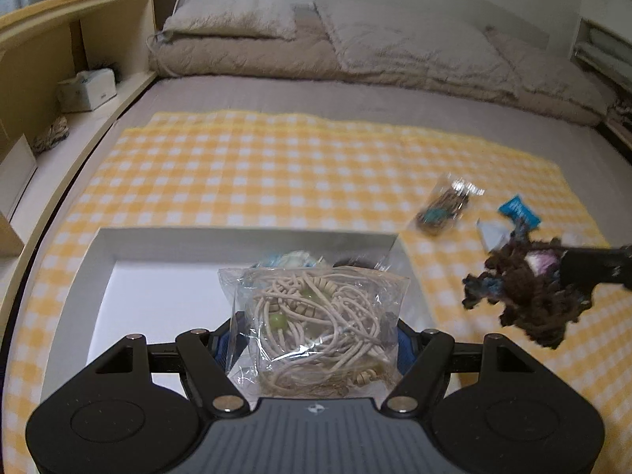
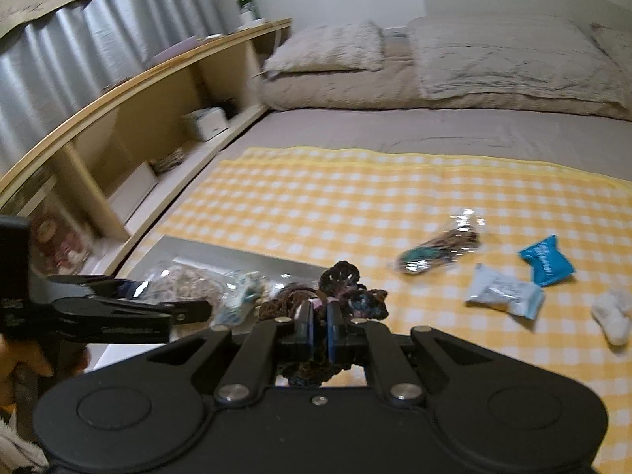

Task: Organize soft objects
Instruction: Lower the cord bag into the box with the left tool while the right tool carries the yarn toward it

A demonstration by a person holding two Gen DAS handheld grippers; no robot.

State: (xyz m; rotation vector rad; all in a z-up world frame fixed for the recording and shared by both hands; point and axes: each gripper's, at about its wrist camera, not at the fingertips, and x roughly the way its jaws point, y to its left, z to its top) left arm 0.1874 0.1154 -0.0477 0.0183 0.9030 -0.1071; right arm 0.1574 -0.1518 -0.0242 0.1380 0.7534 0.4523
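Box point(image 1: 245, 237): white, on the checked cloth point(image 1: 276, 158); it sits at 10 o'clock from your right gripper point(image 2: 320, 326).
Right fingers: nearly closed, pinching the dark crochet piece point(image 2: 343, 288).
Left gripper point(image 1: 316, 345): fingers spread wide around the cord bag point(image 1: 316, 316) over the box; firm grip unclear.
Right view only: three packets at 2 o'clock, including the blue packet point(image 2: 547, 261).

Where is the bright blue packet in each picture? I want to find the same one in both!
Left wrist view: the bright blue packet lies at the right on the yellow checked cloth, beyond the dark crochet piece.
Right wrist view: the packet lies far right on the cloth, just behind the pale packet.
Shared landmark: the shiny clear bag lies just left of it in both.
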